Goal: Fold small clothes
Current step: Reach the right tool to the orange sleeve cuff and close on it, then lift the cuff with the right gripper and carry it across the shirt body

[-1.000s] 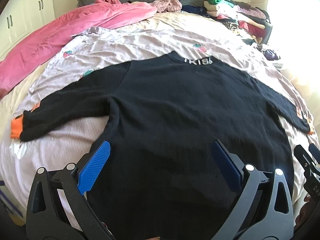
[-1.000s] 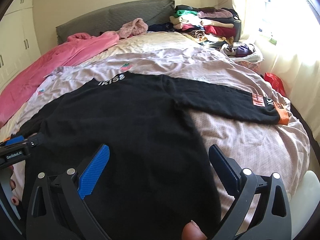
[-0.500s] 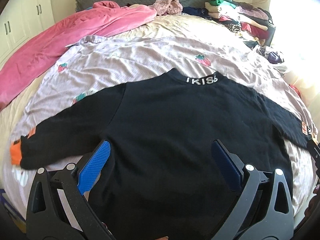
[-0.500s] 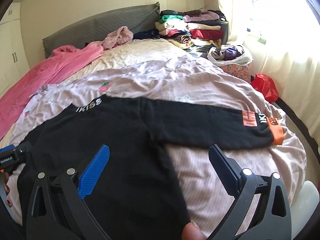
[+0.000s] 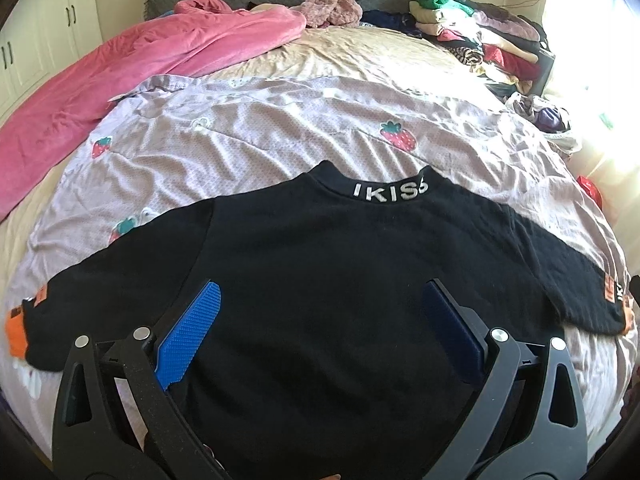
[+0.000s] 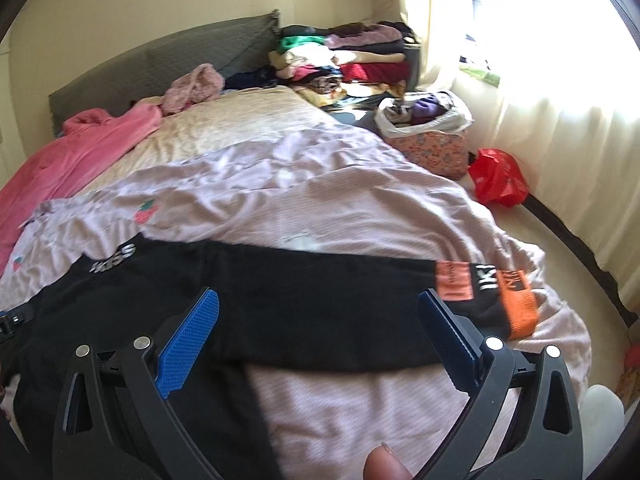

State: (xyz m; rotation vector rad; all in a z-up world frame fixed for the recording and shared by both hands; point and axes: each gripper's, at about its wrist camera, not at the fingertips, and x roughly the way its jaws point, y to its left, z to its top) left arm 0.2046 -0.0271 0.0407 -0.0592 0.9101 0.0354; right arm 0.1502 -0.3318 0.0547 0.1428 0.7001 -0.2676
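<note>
One black sweater lies flat and face-down on the lilac strawberry-print sheet, both sleeves spread wide, its collar lettering toward the headboard. Its right sleeve ends in an orange cuff. The left gripper hovers over the sweater's body, jaws spread wide and holding nothing. The right gripper hangs over the right sleeve, likewise wide apart and empty. Beyond lie a pink blanket and stacked clothes.
</note>
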